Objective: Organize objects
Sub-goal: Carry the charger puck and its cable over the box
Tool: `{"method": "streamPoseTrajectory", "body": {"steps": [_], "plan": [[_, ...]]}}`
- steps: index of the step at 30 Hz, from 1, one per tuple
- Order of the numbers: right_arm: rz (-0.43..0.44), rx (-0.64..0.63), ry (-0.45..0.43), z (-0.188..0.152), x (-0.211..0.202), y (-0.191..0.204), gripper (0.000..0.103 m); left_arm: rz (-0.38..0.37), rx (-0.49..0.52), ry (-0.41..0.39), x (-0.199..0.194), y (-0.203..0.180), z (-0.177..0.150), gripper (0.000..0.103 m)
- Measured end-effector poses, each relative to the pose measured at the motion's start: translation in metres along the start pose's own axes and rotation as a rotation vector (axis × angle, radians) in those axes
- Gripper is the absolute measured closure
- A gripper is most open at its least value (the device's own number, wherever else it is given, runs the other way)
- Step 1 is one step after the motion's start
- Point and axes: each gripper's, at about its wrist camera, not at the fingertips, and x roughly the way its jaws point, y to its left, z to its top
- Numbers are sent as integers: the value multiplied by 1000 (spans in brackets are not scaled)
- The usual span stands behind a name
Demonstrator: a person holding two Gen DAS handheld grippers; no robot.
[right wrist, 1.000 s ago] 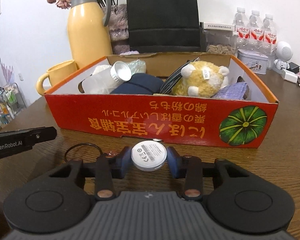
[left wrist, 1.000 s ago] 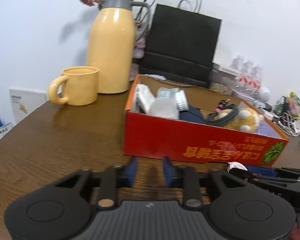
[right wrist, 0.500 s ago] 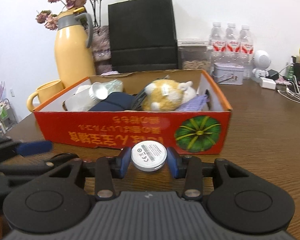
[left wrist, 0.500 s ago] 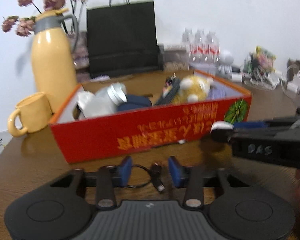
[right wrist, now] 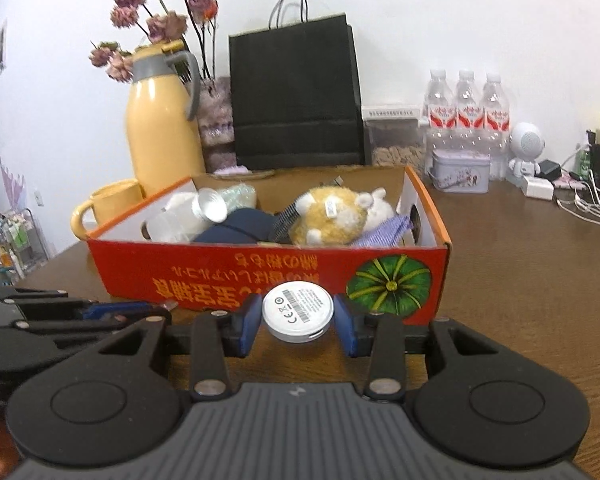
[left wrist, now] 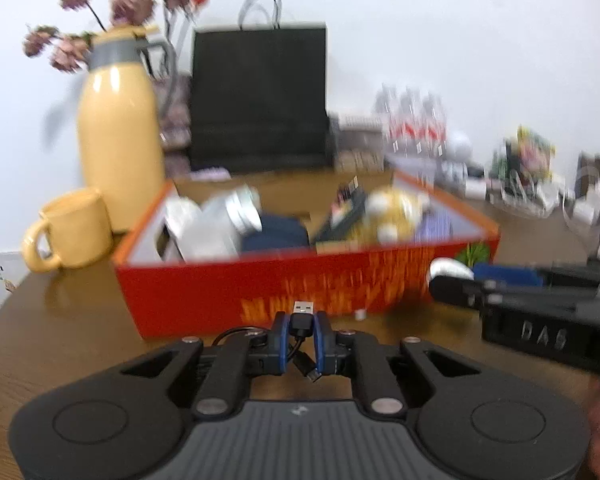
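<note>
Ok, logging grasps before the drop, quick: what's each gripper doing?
Left gripper: closed on the black USB cable.
Right gripper: closed on the white round puck.

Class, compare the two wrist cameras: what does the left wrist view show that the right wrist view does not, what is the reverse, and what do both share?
Only the left wrist view shows the black USB cable pinched in the left gripper. Only the right wrist view shows the barcode label on the white round charger puck held by the right gripper, plus a lavender tin. Both show the red cardboard box, the plush toy, the yellow thermos and the black paper bag.
</note>
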Motion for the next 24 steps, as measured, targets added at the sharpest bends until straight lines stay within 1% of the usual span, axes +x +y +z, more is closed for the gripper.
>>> {"method": "streamPoseTrajectory", "body": {"steps": [4,7,11,16,21,24], "plan": [[17,-10,-73,10,-9,3,63,10,-33,-89,-16,8,26,91],[12,-40,-102,23,-7,6,63,28,-27,-130,-15,9,45,91],[4,-60,-121,40,7,9,63,44,-33,-144,6,9,66,91],[-10,-88,-138,55,32,14,63,59,-37,-140,34,9,79,91],[-15,-93,-152,65,61,15,63,75,-61,-152,60,18,89,91],[-21,-98,-139,69,77,12,63,74,-65,-153,73,24,97,91]]}}
